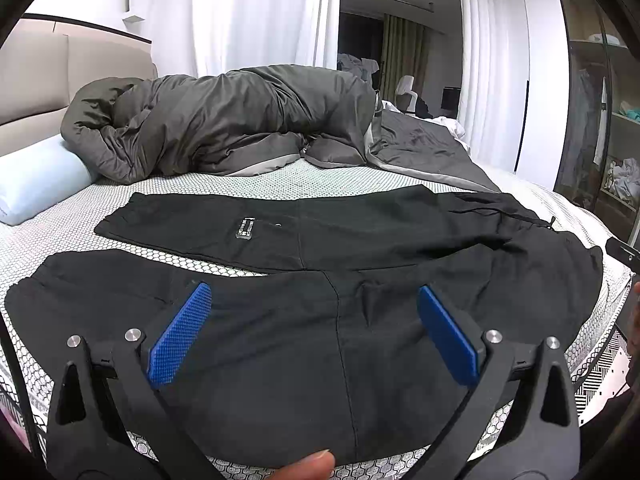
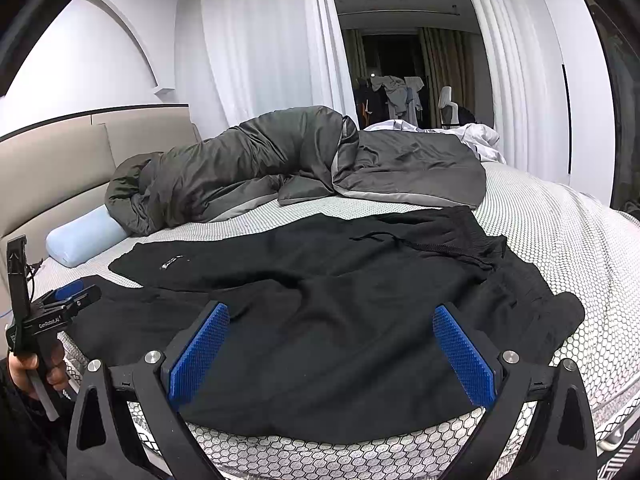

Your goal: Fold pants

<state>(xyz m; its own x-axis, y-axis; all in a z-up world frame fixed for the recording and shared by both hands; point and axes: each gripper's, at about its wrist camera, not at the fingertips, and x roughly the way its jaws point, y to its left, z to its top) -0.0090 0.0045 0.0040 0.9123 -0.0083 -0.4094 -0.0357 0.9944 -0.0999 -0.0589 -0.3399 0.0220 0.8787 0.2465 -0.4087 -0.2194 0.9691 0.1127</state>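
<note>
**Ana:** Pants (image 1: 320, 320), black, spread flat on the bed (image 1: 280, 180), filling the lower half of both frames. One leg runs toward the left edge in the left wrist view, the other lies just behind it with a small patch (image 1: 245, 228) on it; the waistband with its drawstring (image 2: 384, 238) bunches at the right.

**Ben:** How will they handle?

**Ana:** Soft, light and limp, I'd judge. They'll sag and crease wherever unsupported, so pinch at firm edges: the waistband corner and a leg hem.

**Ben:** And the tools?

**Ana:** Left gripper (image 1: 314, 294) hangs over the nearer leg, jaws wide apart, nothing between them. Right gripper (image 2: 331, 314) sits over the seat area, jaws likewise apart and empty.

**Ben:** Anything hard to read?

**Ana:** Black on black hides most seams and layers. The near edge is cut off behind the gripper frames, and I can't tell how the waistband is folded at the right. A grey duvet (image 1: 224, 120) and pale pillow (image 1: 36, 180) lie behind, well apart.
</note>
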